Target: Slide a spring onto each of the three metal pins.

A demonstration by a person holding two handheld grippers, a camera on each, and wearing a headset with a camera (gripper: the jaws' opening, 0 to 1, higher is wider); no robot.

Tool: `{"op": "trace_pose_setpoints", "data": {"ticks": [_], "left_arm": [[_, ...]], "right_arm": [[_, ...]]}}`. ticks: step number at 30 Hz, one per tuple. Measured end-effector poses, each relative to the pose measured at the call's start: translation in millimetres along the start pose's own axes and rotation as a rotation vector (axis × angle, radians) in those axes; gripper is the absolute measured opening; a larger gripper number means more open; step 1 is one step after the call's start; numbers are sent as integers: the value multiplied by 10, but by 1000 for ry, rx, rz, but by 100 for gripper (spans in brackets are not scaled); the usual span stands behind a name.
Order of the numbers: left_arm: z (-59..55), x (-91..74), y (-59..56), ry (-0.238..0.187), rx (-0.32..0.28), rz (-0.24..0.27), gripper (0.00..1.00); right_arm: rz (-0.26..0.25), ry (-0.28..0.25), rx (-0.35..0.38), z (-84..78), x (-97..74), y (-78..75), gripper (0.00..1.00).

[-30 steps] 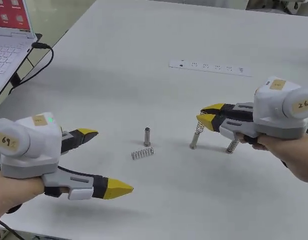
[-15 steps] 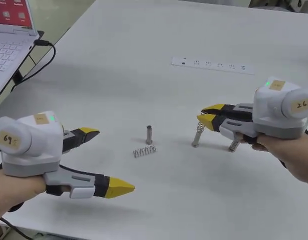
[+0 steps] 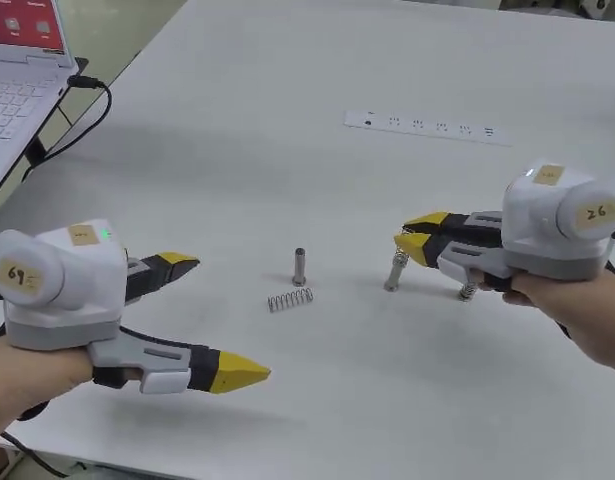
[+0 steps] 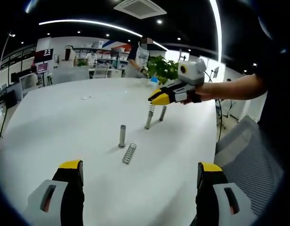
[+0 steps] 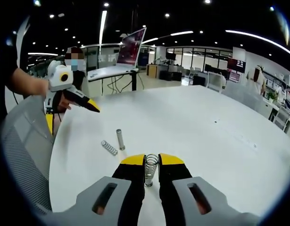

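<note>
The right gripper [image 5: 152,160] has its jaws closed on the held spring [image 5: 151,170]. In the right gripper view the coil is pinched between the two yellow tips. This spring sits over the first pin [image 3: 390,286], which stands on the white worktop [image 3: 287,150]. Just beside it, to the right in the head view, the second pin [image 3: 468,292] stands with a coil around it too. It is partly hidden behind the gripper body.

The left gripper [image 3: 217,318] is at the near left side of the worktop, with its jaws wide open and nothing between them.

Between the two grippers the third pin [image 3: 300,266] stands upright and bare. The loose spring [image 3: 290,299] lies flat on the worktop just in front of it (very near, but not touching, as the left gripper view shows).

Farther back lies a white power strip [image 3: 427,127]. At the upper left corner a laptop [image 3: 17,70] is open, and a black cable [image 3: 87,115] hangs from its side.
</note>
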State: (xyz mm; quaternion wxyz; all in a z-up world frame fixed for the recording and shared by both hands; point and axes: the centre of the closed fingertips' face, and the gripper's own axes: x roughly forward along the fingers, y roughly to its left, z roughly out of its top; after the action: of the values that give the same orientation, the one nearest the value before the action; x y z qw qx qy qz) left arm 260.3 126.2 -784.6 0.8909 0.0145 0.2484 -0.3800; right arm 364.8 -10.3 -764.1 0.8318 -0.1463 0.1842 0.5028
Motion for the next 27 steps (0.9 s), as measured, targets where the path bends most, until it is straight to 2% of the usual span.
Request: {"op": "trace_pose_setpoints", "data": {"ticks": [14,20,24,27], "left_arm": [[50,35,6,-6,5,-3,98],[106,65,-7,-15,10,-8,98],[96,71,-5,-9,9,-9,98],[88,70,-14,-6,11,-11,98]], "right_arm": [[1,89,-6,-277,147,32,8],[4,123,-4,-403,190,21,8],[-5,125,38,-391,171,2,9],[-8,117,29,-384,168,2,13]]}}
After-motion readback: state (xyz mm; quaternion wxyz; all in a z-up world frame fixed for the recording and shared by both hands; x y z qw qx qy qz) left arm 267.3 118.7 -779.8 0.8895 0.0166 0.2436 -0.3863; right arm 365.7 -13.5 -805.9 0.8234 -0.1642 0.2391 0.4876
